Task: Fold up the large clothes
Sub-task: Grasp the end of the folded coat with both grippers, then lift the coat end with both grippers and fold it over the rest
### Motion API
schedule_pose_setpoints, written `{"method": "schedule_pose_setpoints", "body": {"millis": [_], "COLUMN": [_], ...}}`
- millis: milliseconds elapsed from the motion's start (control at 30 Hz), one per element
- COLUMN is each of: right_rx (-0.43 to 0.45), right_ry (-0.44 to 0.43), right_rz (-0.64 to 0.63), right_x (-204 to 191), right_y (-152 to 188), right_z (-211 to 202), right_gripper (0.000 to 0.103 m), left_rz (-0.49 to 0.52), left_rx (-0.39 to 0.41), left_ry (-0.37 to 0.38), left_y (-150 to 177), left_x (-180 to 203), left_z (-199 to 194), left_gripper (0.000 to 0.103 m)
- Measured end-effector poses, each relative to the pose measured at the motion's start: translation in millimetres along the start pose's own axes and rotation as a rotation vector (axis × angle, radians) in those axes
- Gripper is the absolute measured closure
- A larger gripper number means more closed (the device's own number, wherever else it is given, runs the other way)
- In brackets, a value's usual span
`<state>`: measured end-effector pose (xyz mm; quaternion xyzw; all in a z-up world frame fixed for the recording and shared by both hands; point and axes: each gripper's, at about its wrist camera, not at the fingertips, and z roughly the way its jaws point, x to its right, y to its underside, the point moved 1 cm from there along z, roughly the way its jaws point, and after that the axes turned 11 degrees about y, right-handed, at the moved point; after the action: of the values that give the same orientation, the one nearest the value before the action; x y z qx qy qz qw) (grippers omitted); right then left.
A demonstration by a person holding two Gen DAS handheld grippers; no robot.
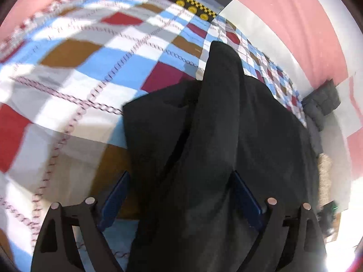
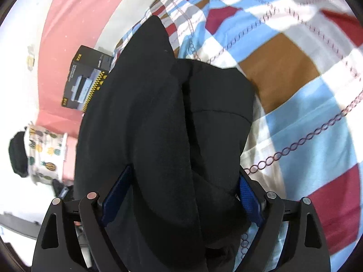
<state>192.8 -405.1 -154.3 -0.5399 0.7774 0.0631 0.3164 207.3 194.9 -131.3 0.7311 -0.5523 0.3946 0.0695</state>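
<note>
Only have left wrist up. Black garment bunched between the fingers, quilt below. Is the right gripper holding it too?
Observer: Yes. The right gripper has the garment bunched between its blue pads; fabric fills the gap.
Operator: Anything on right's far side that I can't see?
Observer: A pineapple-print cloth hangs at the left edge of the right view, below the pink wall.
Operator: The black box, where does it sit for right?
Observer: The box is left of the garment, against the wall, and the fabric hides its right edge.
Operator: Does the garment touch the quilt there?
Observer: Cannot tell; it hangs in folds over the quilt.
</note>
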Motion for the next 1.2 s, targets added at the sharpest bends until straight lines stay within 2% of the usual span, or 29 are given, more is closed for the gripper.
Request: {"method": "schedule_pose_setpoints", "body": {"millis": [133,300,433,600,733,800,867,1033,1100,1133,1200], "right_rx": [-0.032,-0.04,-0.066,-0.095,-0.081,-0.062,-0.041,-0.048,-0.047,-0.04,-0.022], "right_ry": [-0.033,-0.045,-0.043,-0.016,-0.036,-0.025,-0.008,0.049,0.082,0.104,0.131], "right_rz": [0.015,-0.012,-0.031,-0.056,-0.046,-0.058,-0.077,-0.09,-0.095,-0.102,-0.112], "right_x": [3.4,1.7,-3.5,-15.6,-10.8,-12.1,-18.0,-24.3,-29.1,-34.0,-41.0], "right_y": [0.5,9.4,2.6,-12.5,-7.9,-4.6,-0.9,-7.1,-9.4,-9.3,-6.9], "right_z": [3.8,-5.6,1.5,21.8,22.6,17.1,10.6,18.7,20.0,18.1,11.3], "right_gripper": [0.015,0.03,0.03,0.028,0.029,0.038,0.044,0.045,0.046,0.047,0.056], "left_rz": [-0.031,-0.004,-0.024,-0.025,-0.006,0.006,0.031,0.092,0.101,0.114,0.155], "left_rx": [-0.039,-0.046,-0.062,-0.107,-0.099,-0.081,-0.067,-0.076,-0.079,-0.074,-0.059], "left_ry": [0.044,0.073,0.119,0.079,0.075,0.07,0.053,-0.054,-0.089,-0.105,-0.149], "left_y": [-6.3,10.7,13.5,-3.9,-4.0,-0.2,5.3,6.2,5.8,6.3,10.1], "left_x": [-1.0,6.9,1.1,11.0,15.7,18.8,24.4,43.8,51.0,55.6,70.3], "left_z": [11.7,12.9,16.4,33.8,37.5,33.3,29.7,35.4,37.7,36.4,31.3], "left_gripper": [0.01,0.01,0.009,0.004,0.003,0.009,0.02,0.023,0.028,0.034,0.046]}}
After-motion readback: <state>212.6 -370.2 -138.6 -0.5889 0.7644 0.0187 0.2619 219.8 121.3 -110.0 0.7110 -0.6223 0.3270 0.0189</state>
